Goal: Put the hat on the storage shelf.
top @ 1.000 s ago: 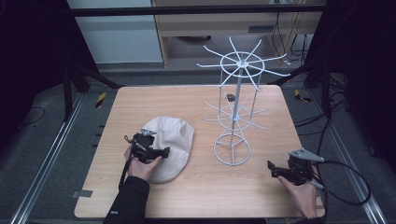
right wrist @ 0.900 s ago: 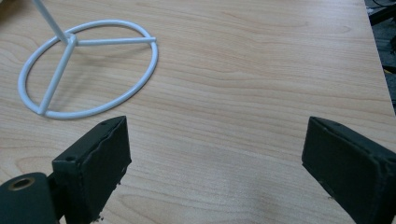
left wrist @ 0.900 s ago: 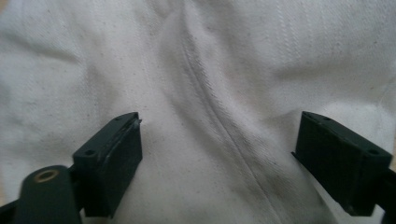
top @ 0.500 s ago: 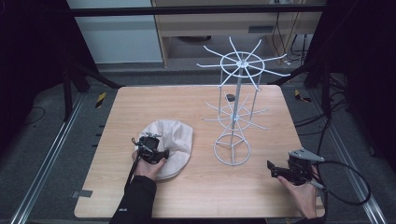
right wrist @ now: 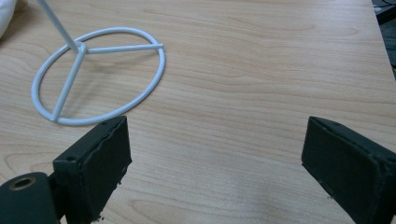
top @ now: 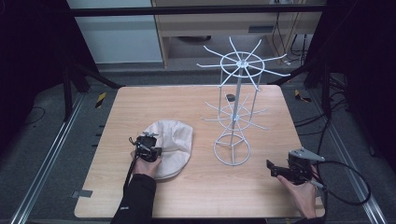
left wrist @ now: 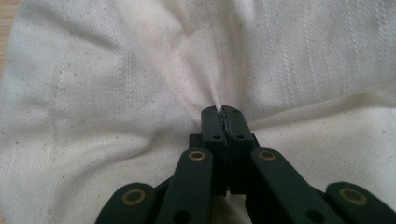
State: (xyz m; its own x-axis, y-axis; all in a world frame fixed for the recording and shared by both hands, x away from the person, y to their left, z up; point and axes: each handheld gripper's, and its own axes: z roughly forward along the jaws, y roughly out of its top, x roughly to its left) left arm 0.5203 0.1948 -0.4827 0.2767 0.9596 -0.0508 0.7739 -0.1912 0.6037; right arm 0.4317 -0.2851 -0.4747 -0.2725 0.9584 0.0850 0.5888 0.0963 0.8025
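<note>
A cream fabric cap [top: 176, 139] lies left of centre on the wooden table [top: 140, 105]. My left gripper [top: 148, 149] points down onto the cap's near-left part. Its jaws have just been closing, and in the left gripper view they [left wrist: 223, 112] stand together with a raised fold of the cap [left wrist: 116, 93] pinched between them. Cloth puckers around the pinch. My right gripper [top: 275, 169] rests low near the table's front right, jaws wide apart [right wrist: 217, 137] with bare wood between them.
A white wire hat rack [top: 236, 114] stands right of the cap, with a round base ring [right wrist: 100, 74] and spokes spreading from two tiers. Its base lies just ahead and left of my right gripper. Dark floor and metal rails surround the table.
The left gripper's jaws have closed onto the cap, gathering a fold of cloth. The left hand shifted slightly right over the cap. The right hand has stayed put.
</note>
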